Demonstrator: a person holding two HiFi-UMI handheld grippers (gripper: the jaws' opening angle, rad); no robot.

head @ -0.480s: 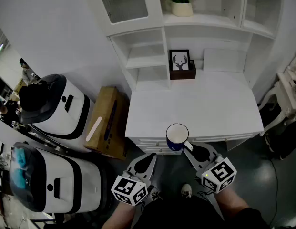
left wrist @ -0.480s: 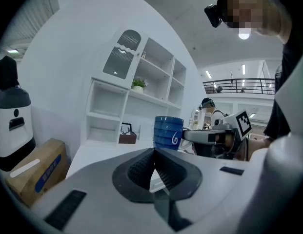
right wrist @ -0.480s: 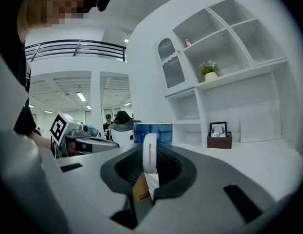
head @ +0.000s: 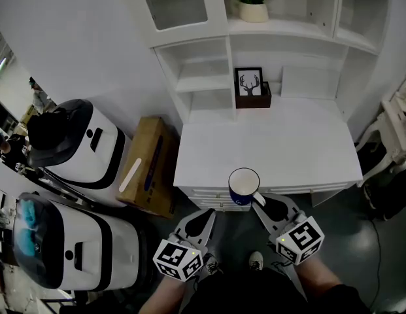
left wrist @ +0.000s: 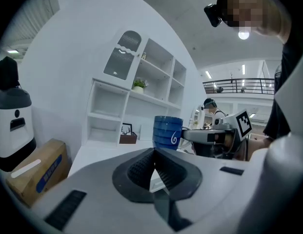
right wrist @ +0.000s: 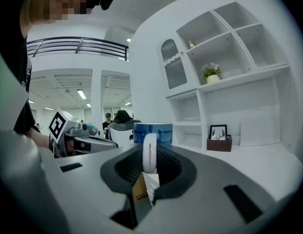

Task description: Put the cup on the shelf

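Blue outside and white inside, the mug [head: 243, 187] is at the front edge of the white counter [head: 281, 142], its handle pinched between the fingers of the right gripper [head: 258, 203]. Whether it rests there or hangs just above cannot be told. The left gripper [head: 204, 220] hangs beside it, fingers pressed together on nothing. A good carry would keep the rim level, rise clear of the counter, and steer for an open bay of the shelf unit [head: 201, 77], away from the framed deer picture [head: 249, 84].
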